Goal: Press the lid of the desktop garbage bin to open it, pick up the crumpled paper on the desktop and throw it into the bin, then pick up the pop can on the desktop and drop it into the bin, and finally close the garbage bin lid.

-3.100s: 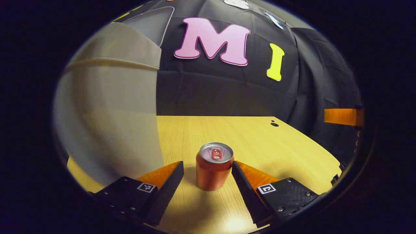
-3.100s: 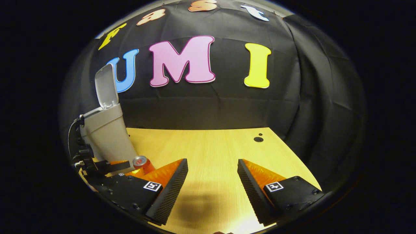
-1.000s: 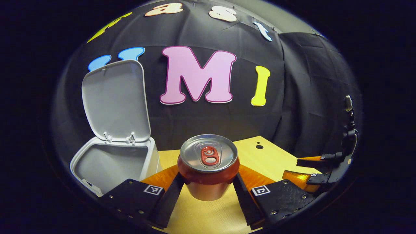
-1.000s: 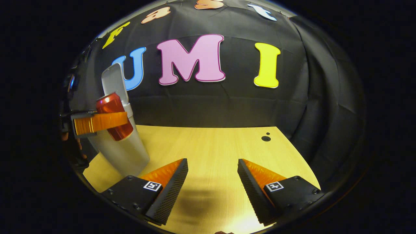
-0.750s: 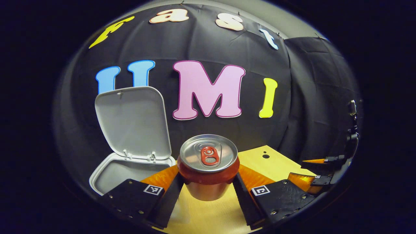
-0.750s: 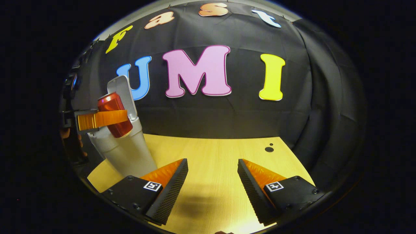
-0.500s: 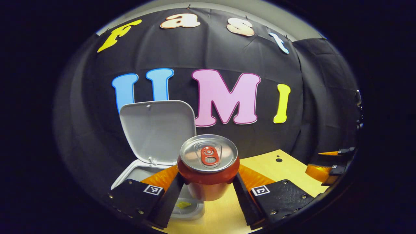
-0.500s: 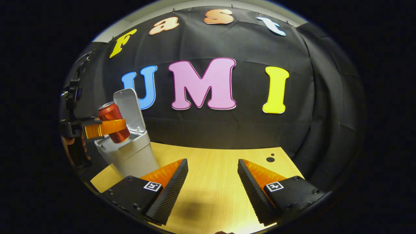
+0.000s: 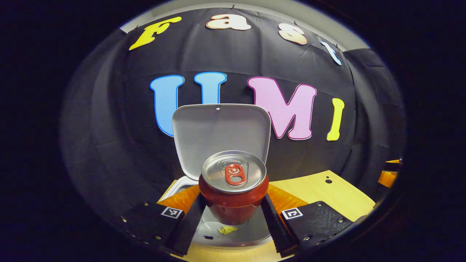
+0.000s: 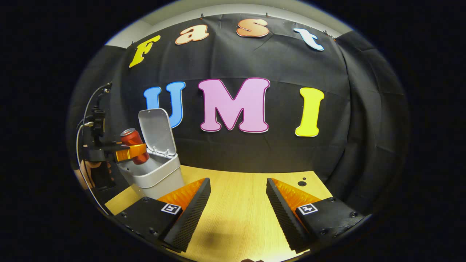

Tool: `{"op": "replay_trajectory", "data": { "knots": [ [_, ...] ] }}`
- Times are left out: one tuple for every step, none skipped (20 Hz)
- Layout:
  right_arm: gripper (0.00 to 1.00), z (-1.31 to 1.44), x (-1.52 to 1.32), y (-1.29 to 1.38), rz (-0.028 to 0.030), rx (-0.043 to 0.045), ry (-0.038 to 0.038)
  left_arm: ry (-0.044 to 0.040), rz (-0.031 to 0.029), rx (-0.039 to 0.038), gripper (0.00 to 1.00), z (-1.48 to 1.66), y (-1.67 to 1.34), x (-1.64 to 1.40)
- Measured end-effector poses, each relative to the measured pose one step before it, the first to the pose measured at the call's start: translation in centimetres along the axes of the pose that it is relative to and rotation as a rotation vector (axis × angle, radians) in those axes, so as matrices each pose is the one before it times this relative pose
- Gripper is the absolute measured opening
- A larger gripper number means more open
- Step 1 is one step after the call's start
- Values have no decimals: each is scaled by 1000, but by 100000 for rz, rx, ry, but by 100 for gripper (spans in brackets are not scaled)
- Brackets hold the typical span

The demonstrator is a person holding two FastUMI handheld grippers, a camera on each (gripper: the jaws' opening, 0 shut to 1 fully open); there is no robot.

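Half a second ago the pop can [image 9: 233, 189] hung over the right edge of the bin, with the opening off to the left in the left gripper view; now it sits straight above the bin's [image 9: 251, 233] open mouth, the raised lid [image 9: 221, 134] directly behind it. In the right gripper view the whole group has shifted rightward and looks smaller than before.

The left gripper [image 9: 233, 214] is clenched on the can, one finger pressed against each side. The can is upright, red-bodied with a silver top and a red pull tab, held in the air above the bin. Inside, a small yellowish scrap of crumpled paper [image 9: 227, 229] lies on the grey floor.

The right gripper [image 10: 236, 207] hovers over the wooden desktop [image 10: 236, 225], its fingers spread apart and holding nothing
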State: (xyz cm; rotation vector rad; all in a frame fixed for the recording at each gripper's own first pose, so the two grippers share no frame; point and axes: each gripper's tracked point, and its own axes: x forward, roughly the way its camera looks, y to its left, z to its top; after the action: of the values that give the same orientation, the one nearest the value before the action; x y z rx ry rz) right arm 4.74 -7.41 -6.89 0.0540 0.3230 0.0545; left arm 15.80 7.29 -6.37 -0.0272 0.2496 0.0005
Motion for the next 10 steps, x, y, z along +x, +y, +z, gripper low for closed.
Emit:
{"op": "replay_trajectory", "data": {
  "knots": [
    [99, 311, -243, 302, -130, -218, -941, 424, -123, -26, 84, -149, 335, 333],
    [100, 118, -229, 393, -17, -298, -622, 757, -111, -100, 84, -227, 294, 384],
    [99, -26, -122, 315, -8, -279, -89, 1028, 11, -389, 84, -525, 339, 339],
    [99, -98, -160, 367, 166, -79, 25, 1009, -165, -771, 84, -459, 256, 196],
    [99, -94, -200, 305, 170, 75, 143, 1169, -203, -1495, 84, -431, 111, 238],
    [99, -48, -191, 242, -148, 3, -62, 1151, -232, -1631, 84, -460, 259, 169],
    [99, 11, -103, 175, -186, 138, -175, 308, -240, -1067, 84, -289, 160, 176],
    [99, -67, -74, 238, -38, 216, 53, 314, 191, -385, 84, -326, 203, 236],
    [99, -133, 3, 138, -181, 31, 345, 622, 411, 49, 84, -320, 233, 219],
    [99, -135, -124, 45, -377, 6, 323, 1166, 438, 188, 84, -571, 204, 388]
  ]
}}
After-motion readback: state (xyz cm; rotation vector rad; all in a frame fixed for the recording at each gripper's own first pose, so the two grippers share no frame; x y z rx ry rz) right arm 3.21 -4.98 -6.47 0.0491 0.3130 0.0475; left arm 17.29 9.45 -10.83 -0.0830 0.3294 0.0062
